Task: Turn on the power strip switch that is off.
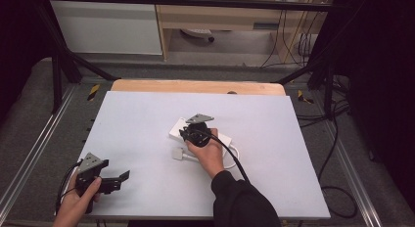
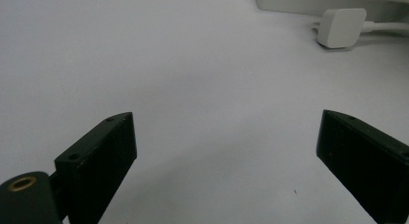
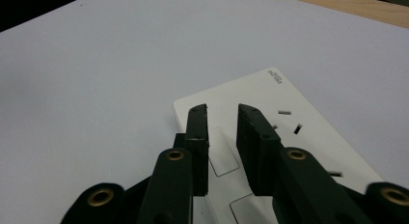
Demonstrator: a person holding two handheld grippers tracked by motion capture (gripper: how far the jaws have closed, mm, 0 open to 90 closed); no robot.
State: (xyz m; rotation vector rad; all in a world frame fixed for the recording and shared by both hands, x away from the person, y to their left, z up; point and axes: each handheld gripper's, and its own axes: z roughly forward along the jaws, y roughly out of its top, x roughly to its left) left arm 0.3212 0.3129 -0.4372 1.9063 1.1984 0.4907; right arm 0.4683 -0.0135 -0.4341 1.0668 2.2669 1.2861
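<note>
A white power strip [image 1: 175, 130] [image 3: 270, 96] lies flat near the middle of the white table sheet [image 1: 147, 119]. Its white plug [image 1: 177, 154] [image 2: 341, 27] rests on the sheet just in front of it, joined by a white cord [image 1: 234, 157]. My right gripper [image 1: 188, 134] [image 3: 222, 108] points down at the near end of the strip. Its jaws stand a narrow gap apart above a flat rectangular switch, with nothing between them. My left gripper [image 1: 119, 180] [image 2: 226, 151] rests near the front left of the sheet, jaws wide open and empty, facing the plug.
A wooden table edge [image 1: 195, 86] runs along the far side of the sheet. Black frame posts [image 1: 58, 65] and metal rails [image 1: 34, 153] flank the table. Dark cables [image 1: 333, 153] trail over the floor at the right.
</note>
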